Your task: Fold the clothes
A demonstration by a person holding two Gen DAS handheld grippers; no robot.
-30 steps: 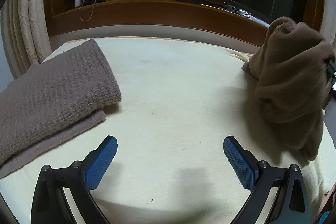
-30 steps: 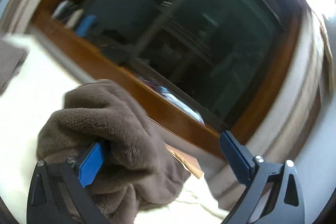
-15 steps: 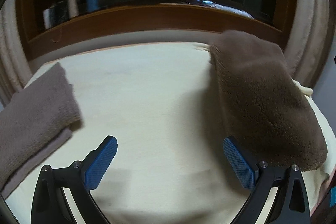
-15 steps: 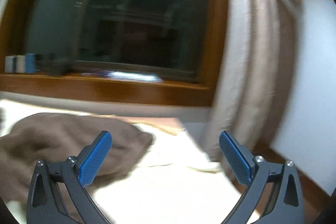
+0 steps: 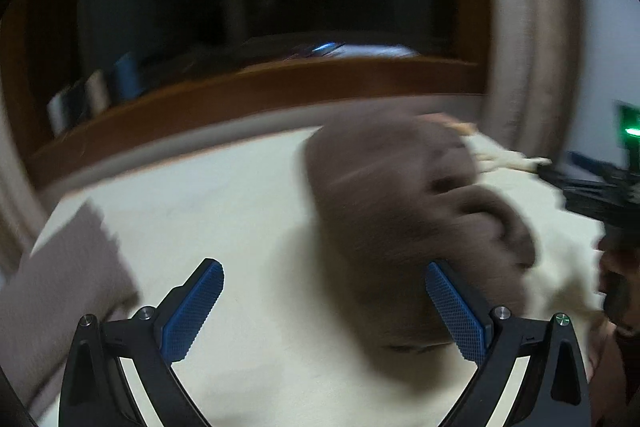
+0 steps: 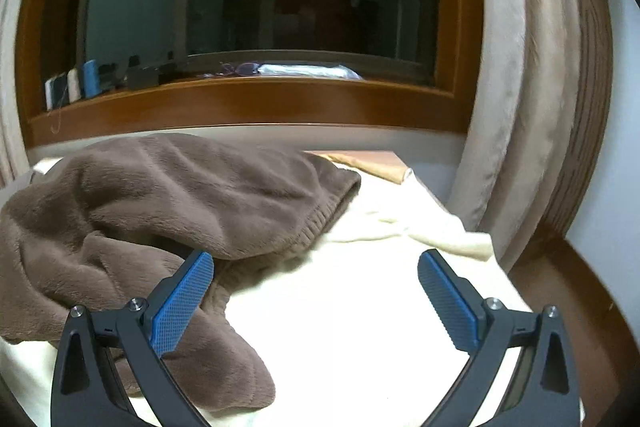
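A crumpled brown fleece garment [image 6: 168, 203] lies on the cream sheet [image 6: 360, 307] of the bed. In the left wrist view the same brown fleece garment [image 5: 400, 211] is blurred and sits ahead on the right, just beyond the right finger. My left gripper [image 5: 324, 303] is open with only sheet between its pads. My right gripper [image 6: 316, 295] is open too; its left finger [image 6: 184, 299] rests over the garment's near edge, and nothing is gripped. A folded grey-brown knit [image 5: 60, 291] lies at the left.
A wooden window sill [image 6: 248, 99] runs along the far side, with thread spools [image 6: 80, 83] and small items on it. Beige curtains [image 6: 520, 107] hang at the right. The other gripper's dark body [image 5: 600, 191] and part of a hand [image 5: 616, 291] show at the right edge.
The right gripper let go of the brown garment, which dropped from hanging onto the bed. The left wrist view swung to the right, so the folded knit slid toward the left edge.
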